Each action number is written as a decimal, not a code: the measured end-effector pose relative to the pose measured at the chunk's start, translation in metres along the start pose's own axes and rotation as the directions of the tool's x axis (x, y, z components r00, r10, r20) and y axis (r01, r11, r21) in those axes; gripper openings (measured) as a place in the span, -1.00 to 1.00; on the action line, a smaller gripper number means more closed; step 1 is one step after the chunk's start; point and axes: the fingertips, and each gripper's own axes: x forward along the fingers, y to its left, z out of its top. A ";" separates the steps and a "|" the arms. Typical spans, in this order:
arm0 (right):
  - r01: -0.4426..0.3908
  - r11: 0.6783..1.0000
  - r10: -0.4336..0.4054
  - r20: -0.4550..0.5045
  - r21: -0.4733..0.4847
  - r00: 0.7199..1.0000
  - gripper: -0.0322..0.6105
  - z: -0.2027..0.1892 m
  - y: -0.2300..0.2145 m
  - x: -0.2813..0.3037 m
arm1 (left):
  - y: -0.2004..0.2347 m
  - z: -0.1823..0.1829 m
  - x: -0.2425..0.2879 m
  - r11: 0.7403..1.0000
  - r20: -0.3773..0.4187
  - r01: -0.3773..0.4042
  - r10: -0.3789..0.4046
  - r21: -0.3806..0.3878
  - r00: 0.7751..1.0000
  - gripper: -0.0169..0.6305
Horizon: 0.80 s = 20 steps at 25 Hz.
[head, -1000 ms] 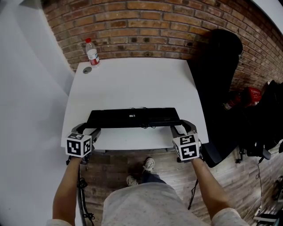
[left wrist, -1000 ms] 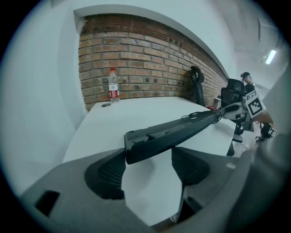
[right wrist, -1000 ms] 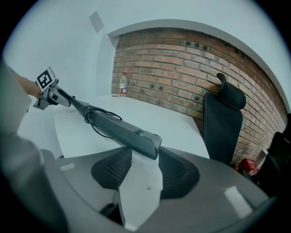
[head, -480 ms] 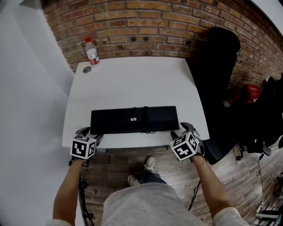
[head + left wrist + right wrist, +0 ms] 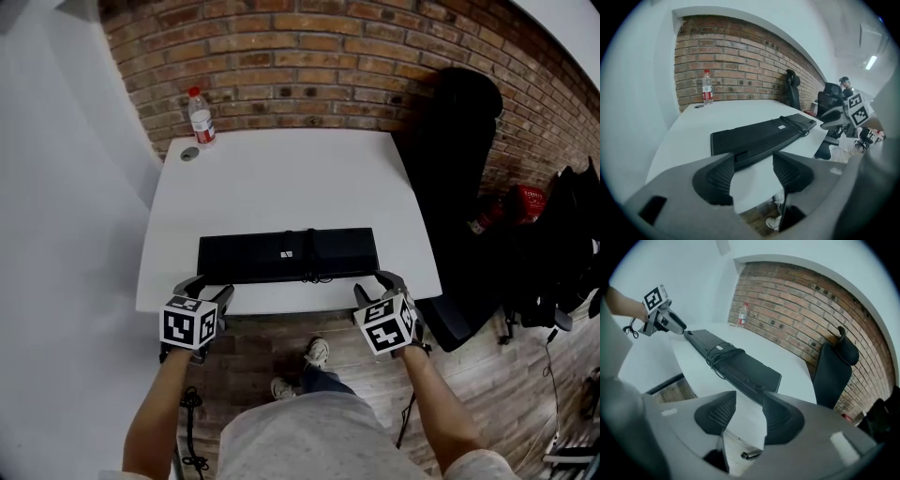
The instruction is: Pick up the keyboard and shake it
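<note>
Table (image 5: pixel 281 178) first, white, against the brick wall, with a black chair (image 5: pixel 450 178) at its right. Keyboard (image 5: pixel 286 254) lies flat close to the near edge, its cable wrapped round the middle. Left gripper (image 5: pixel 208 286) sits at the near edge by the keyboard's left end, jaws apart and closing, gripping nothing, only tabletop between them. Right gripper (image 5: pixel 375 284) mirrors it at the right end, jaws closing, also clear of the keyboard. Far left corner: a water bottle (image 5: pixel 201 119), upright, a small cap (image 5: pixel 190 155) beside it.
</note>
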 end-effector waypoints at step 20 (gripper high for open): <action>-0.110 0.955 0.004 0.359 0.276 0.933 -0.87 0.107 0.045 -0.092 | -0.088 0.079 -0.058 0.996 0.317 0.078 -0.061 -0.039 0.947 -0.97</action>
